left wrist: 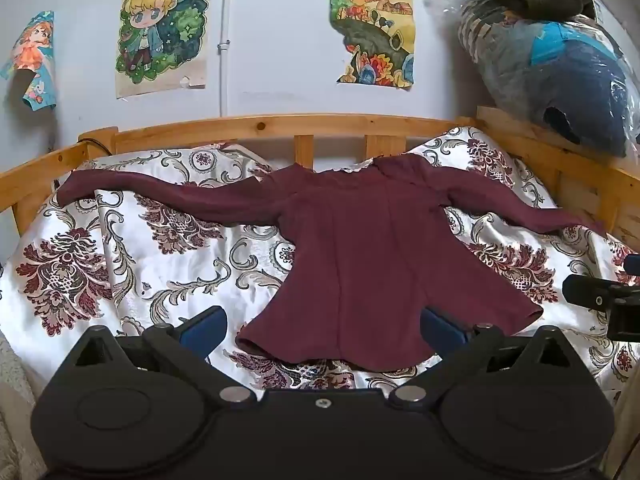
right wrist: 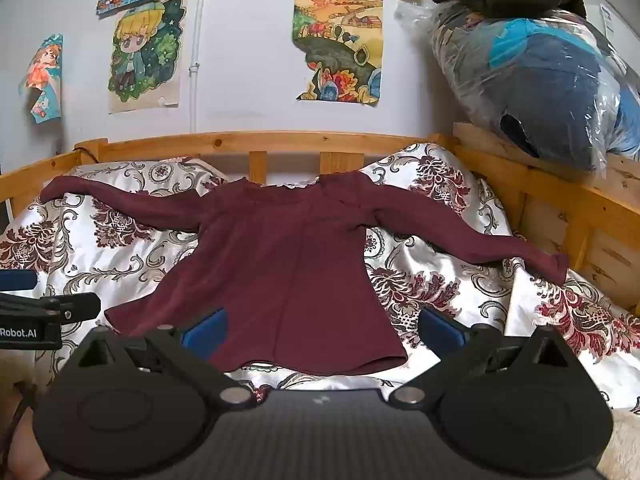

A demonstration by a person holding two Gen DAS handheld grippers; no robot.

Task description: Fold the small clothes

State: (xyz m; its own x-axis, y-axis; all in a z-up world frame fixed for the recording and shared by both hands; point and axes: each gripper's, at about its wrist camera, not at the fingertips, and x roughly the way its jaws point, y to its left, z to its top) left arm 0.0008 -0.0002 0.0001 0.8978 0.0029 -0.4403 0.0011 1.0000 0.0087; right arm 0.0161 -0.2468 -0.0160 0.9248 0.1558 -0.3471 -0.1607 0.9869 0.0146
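A small maroon long-sleeved top [left wrist: 360,256] [right wrist: 280,256] lies flat on a floral bedspread [left wrist: 168,256] [right wrist: 460,292], both sleeves spread out to the sides, hem nearest me. My left gripper [left wrist: 324,326] hovers over the hem's left part, open wide, blue pads apart with nothing pinched. My right gripper [right wrist: 322,328] hangs over the hem's right part, also open and holding nothing. Each gripper shows at the edge of the other's view: the right one [left wrist: 600,300] and the left one [right wrist: 48,308].
A wooden bed rail [left wrist: 280,124] [right wrist: 260,140] runs along the back and right side. A plastic-wrapped bundle of bedding [left wrist: 560,68] [right wrist: 540,72] with dark clothes on top sits on the right rail. Cartoon posters [left wrist: 160,32] hang on the wall.
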